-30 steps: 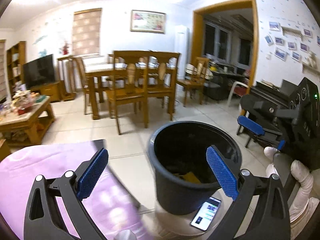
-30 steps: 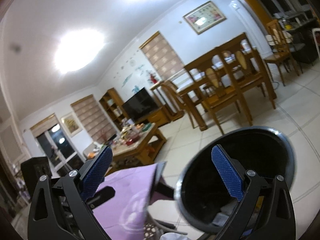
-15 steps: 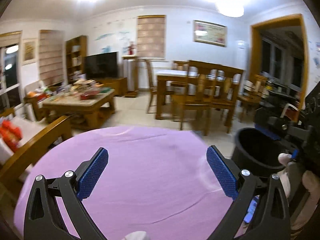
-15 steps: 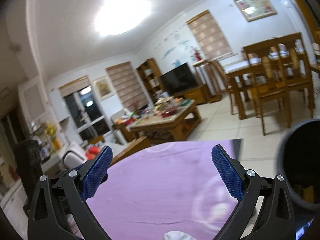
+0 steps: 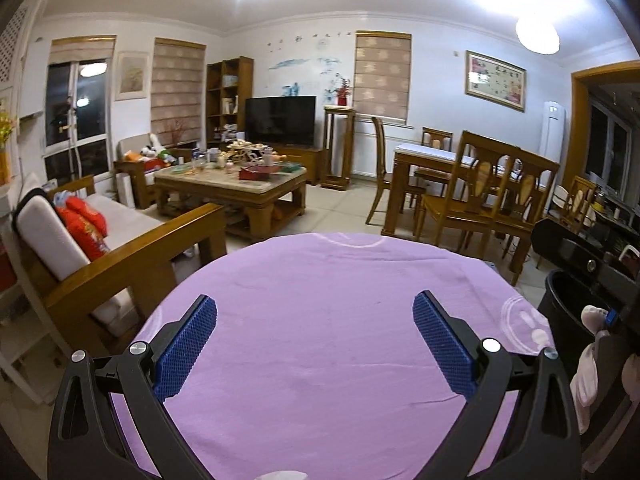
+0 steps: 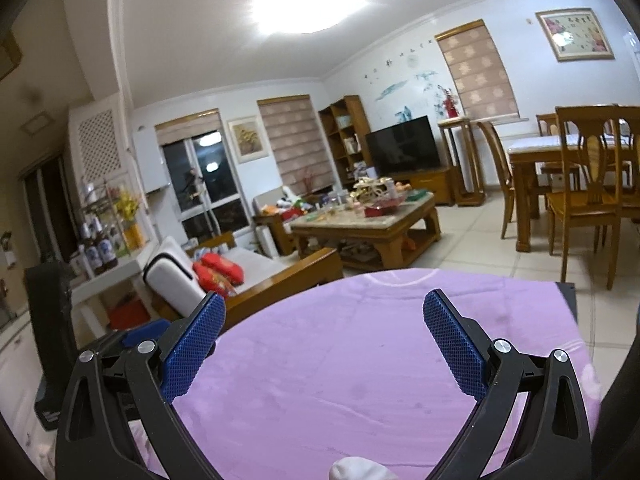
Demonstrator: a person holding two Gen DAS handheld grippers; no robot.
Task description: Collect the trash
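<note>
My left gripper [image 5: 315,314] is open and empty above a round table with a purple cloth [image 5: 320,280]. My right gripper [image 6: 325,316] is also open and empty over the same purple cloth [image 6: 360,360]. The black trash bin [image 5: 568,308] stands at the table's right side in the left wrist view, partly hidden by my right gripper's body [image 5: 600,268] and a white-gloved hand. A dark curved edge at the right border of the right wrist view may be the bin. No trash shows on the cloth.
A wooden sofa with red cushions [image 5: 80,224] stands left of the table. A cluttered coffee table [image 5: 232,184] and a TV [image 5: 280,120] lie beyond. A dining table with wooden chairs [image 5: 480,184] stands at the right. Tiled floor lies between.
Both grippers have swung left, away from the black bin and over the purple table. The bin has slid to the right edge of both views. Both stay open and empty.
</note>
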